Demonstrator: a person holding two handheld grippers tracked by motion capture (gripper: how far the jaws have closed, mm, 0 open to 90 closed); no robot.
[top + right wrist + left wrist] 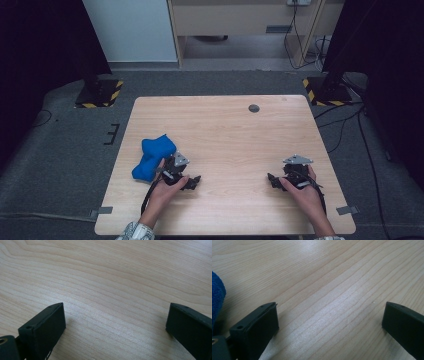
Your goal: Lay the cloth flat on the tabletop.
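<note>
A crumpled blue cloth (151,156) lies on the left part of the wooden table (225,130). My left gripper (192,181) rests on the table just right of the cloth, its jaws wide open over bare wood. In the left gripper view the gripper (329,315) holds nothing and the cloth's blue edge (217,295) shows at the far left. My right gripper (273,181) sits near the table's right front, jaws pointing toward the middle. In the right gripper view that gripper (115,317) is open with only wood between its jaws.
A small round dark inset (254,108) marks the table's far side. Stands with black-and-yellow striped bases (100,93) (322,91) flank the table on the grey floor. Cables run along the floor at right. A wooden cabinet (240,20) stands behind.
</note>
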